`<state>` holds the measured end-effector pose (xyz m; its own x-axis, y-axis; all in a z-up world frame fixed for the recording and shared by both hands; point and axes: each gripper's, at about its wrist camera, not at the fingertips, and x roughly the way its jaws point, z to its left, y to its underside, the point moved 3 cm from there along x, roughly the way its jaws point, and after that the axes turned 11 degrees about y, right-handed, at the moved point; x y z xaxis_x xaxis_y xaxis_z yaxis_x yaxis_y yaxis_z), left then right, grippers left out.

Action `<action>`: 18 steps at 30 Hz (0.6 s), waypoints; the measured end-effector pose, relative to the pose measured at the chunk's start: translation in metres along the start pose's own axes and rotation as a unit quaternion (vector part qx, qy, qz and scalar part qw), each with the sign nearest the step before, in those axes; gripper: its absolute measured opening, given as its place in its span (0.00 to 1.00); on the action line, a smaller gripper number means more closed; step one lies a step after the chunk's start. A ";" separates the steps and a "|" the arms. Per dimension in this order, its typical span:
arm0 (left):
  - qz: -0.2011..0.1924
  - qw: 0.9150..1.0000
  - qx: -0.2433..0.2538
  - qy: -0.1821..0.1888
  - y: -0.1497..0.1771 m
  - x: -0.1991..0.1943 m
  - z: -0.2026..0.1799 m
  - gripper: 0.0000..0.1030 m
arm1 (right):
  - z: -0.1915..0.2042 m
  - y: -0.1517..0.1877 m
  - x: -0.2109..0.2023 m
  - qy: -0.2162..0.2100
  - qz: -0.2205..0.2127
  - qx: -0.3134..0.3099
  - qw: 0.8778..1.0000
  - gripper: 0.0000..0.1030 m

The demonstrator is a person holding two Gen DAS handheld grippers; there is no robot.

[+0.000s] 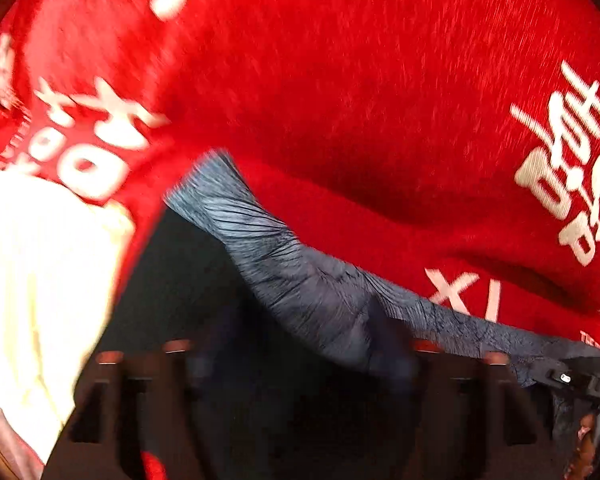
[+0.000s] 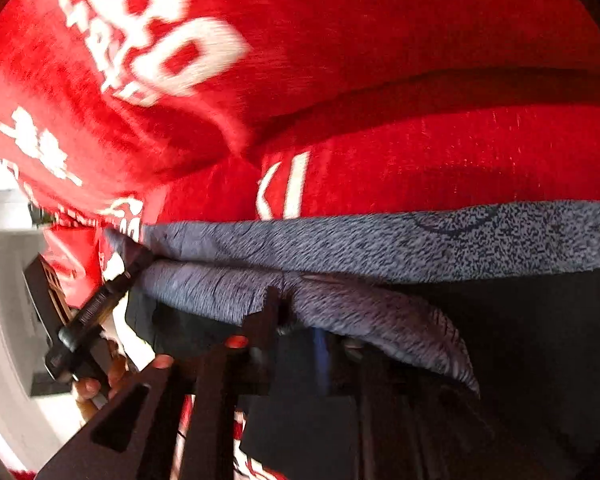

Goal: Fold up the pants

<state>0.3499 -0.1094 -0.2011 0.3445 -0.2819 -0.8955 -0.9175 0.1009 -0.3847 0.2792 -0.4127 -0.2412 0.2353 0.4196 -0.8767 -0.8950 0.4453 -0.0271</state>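
Observation:
Grey-blue heathered pants [image 1: 316,292] hang lifted in front of a person's red printed shirt [image 1: 360,92]. In the left wrist view the cloth runs down between my left gripper's dark fingers [image 1: 380,352], which are shut on it; the view is blurred. In the right wrist view my right gripper [image 2: 272,316] is shut on the folded edge of the pants [image 2: 380,240], which stretch level to the right. My left gripper [image 2: 136,260] also shows there at the left, pinching the far end of the same edge.
The red shirt [image 2: 420,40] with white lettering fills the background of both views, close behind the pants. A bright pale surface [image 1: 32,272] lies at the left. A pale grey wall or floor [image 2: 4,280] shows at the left.

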 end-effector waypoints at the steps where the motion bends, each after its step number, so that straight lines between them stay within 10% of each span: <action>1: -0.006 1.000 0.006 -0.004 0.001 -0.007 -0.001 0.79 | 0.005 0.004 -0.008 0.004 -0.009 -0.013 1.000 0.64; 2: -0.004 1.000 0.017 -0.003 0.003 -0.015 -0.002 0.79 | 0.010 0.007 -0.018 0.012 -0.023 -0.026 0.999 0.79; 4: 0.005 0.999 0.031 -0.003 0.009 -0.021 -0.005 0.79 | 0.026 0.014 -0.036 0.020 -0.049 -0.062 0.997 0.79; 8: 0.047 0.995 0.091 -0.020 0.033 0.001 -0.023 0.79 | 0.047 0.016 -0.013 0.056 -0.013 -0.100 0.993 0.34; 18: 0.042 0.994 0.079 -0.061 -0.002 0.068 -0.025 0.79 | 0.033 -0.020 0.031 0.112 -0.017 -0.108 0.988 0.28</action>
<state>0.3708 -0.1525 -0.2560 0.2977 -0.1499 -0.9428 -0.9051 0.2697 -0.3287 0.3164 -0.3826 -0.2520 0.1979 0.2111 -0.9572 -0.9537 0.2672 -0.1382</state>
